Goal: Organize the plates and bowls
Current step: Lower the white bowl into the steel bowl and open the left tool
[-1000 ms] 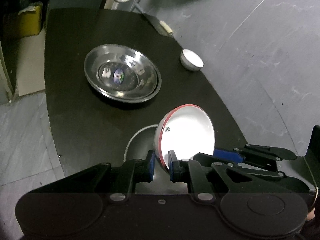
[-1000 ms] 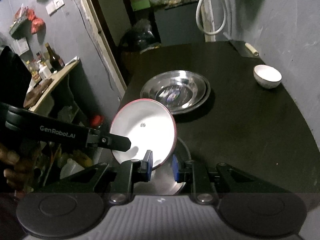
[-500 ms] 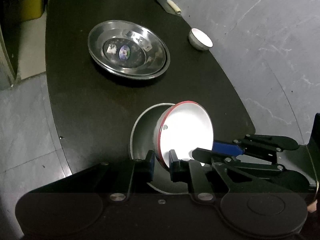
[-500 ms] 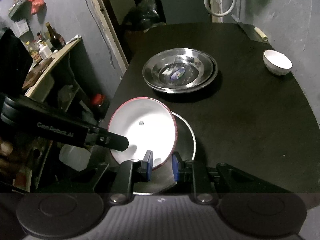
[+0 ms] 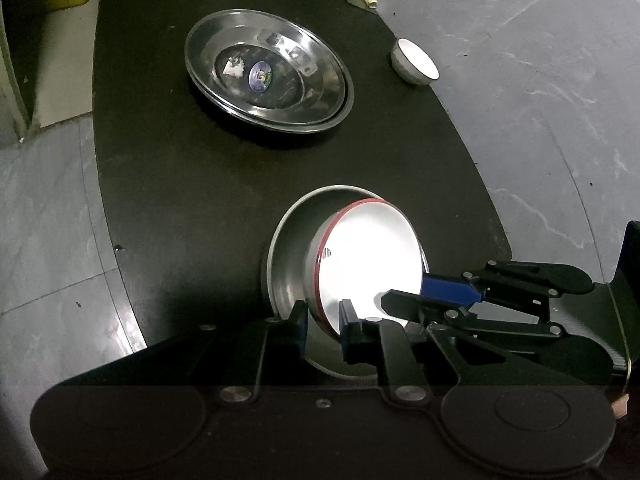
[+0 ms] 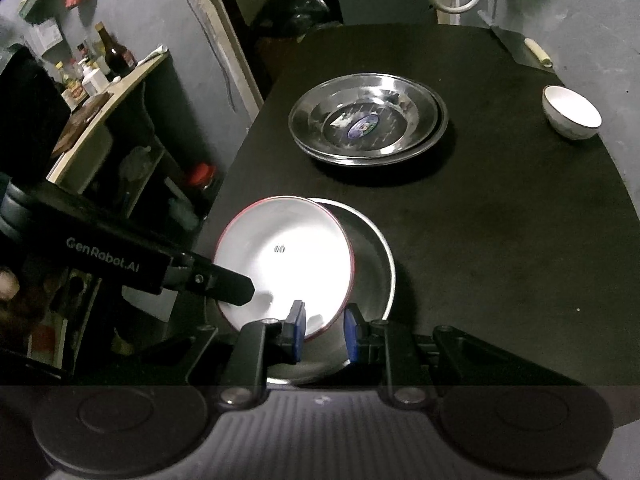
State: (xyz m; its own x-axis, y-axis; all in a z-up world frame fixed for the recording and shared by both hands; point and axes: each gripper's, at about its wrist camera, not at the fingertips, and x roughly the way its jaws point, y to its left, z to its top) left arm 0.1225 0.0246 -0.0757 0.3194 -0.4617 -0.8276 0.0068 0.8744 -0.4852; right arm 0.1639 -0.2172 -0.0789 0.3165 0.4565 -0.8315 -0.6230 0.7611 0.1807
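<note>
The red-rimmed white bowl (image 5: 368, 256) tilts inside the steel bowl (image 5: 288, 264), its rim clamped by both the left gripper (image 5: 323, 322) and the right gripper (image 6: 323, 330). Ahead sit stacked steel plates (image 6: 368, 124), seemingly two, and farther right a small white bowl (image 6: 571, 117).

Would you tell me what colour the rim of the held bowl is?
Red, around a white inside; the red-rimmed bowl shows it best in the right wrist view.

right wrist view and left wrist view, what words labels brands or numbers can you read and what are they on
"GenRobot.AI": on the left gripper, white letters along its body.
Small dark mark inside the red-rimmed white bowl: too small to read.
Round sticker in the steel plates: too blurred to read.
Bottle labels on the shelf: unreadable.
</note>
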